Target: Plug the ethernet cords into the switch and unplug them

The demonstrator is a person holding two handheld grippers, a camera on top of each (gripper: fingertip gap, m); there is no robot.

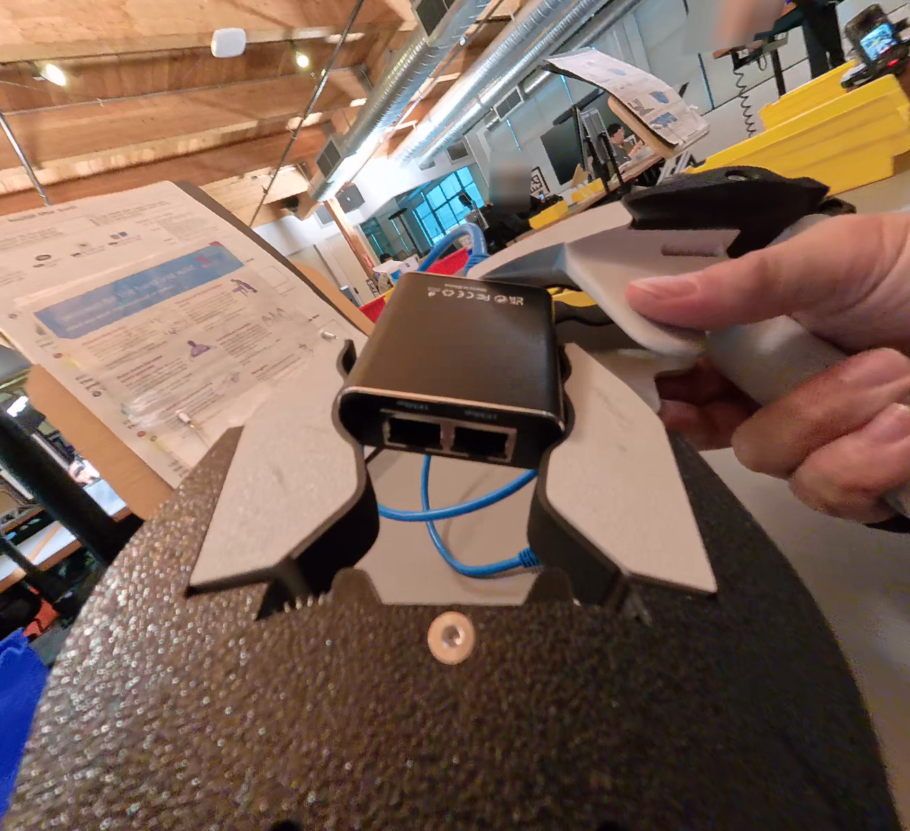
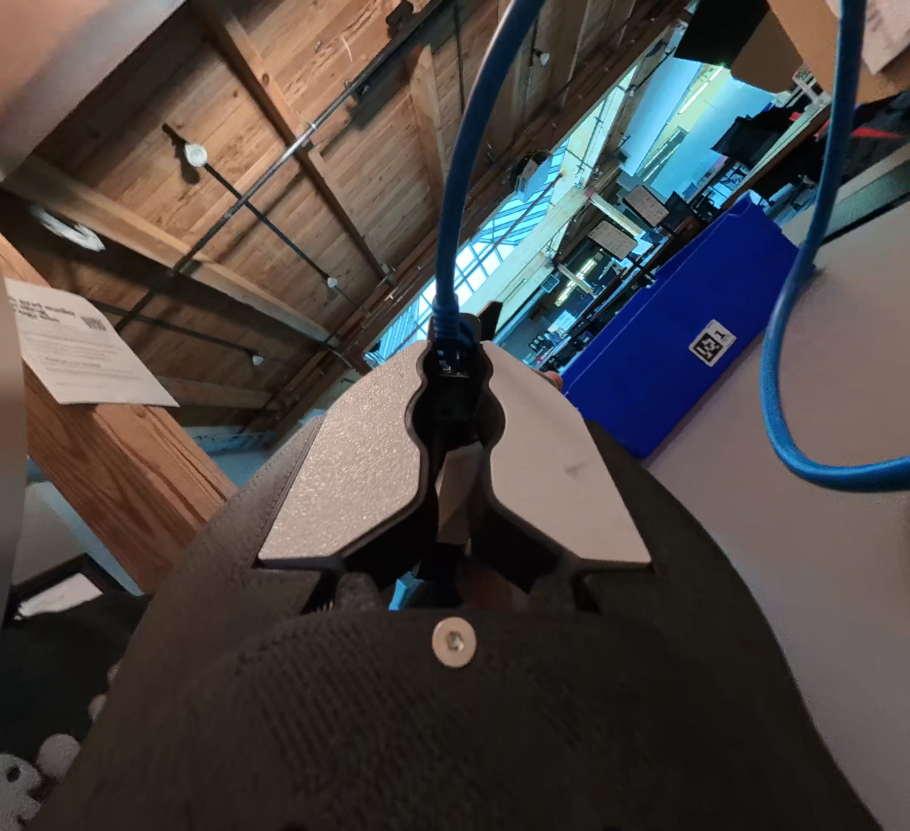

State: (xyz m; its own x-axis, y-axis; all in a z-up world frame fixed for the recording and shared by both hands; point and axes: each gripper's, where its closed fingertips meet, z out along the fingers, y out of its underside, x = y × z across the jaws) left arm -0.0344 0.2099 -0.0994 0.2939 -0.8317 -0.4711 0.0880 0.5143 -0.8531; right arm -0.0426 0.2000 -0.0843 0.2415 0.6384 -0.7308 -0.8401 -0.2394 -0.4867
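Left gripper (image 1: 455,394) clamped on the black switch (image 1: 458,354), one finger against each long side; switch held clear of the table, its two-port end facing back toward the camera, both ports empty. Below and behind the switch, between the fingers, a blue ethernet cord (image 1: 443,517) loops loosely over the pale table (image 1: 812,586); one plug end lies just inside the right finger (image 1: 625,502). Right of the switch, a hand (image 1: 797,354) wraps the handle of the other gripper, thumb pressed on its white plate. Laminated instruction sheet (image 1: 162,320) stands left of the left gripper. Right gripper (image 2: 455,364) pinched shut on the blue plug boot (image 2: 450,330) of the ethernet cord (image 2: 472,118) at the fingertips; cord rises straight ahead from the tips, arcs over, and drops to the right onto the table (image 2: 788,610). Blue bin (image 2: 679,344) sits ahead right of the gripper. Wood-beam ceiling fills the background in both views.
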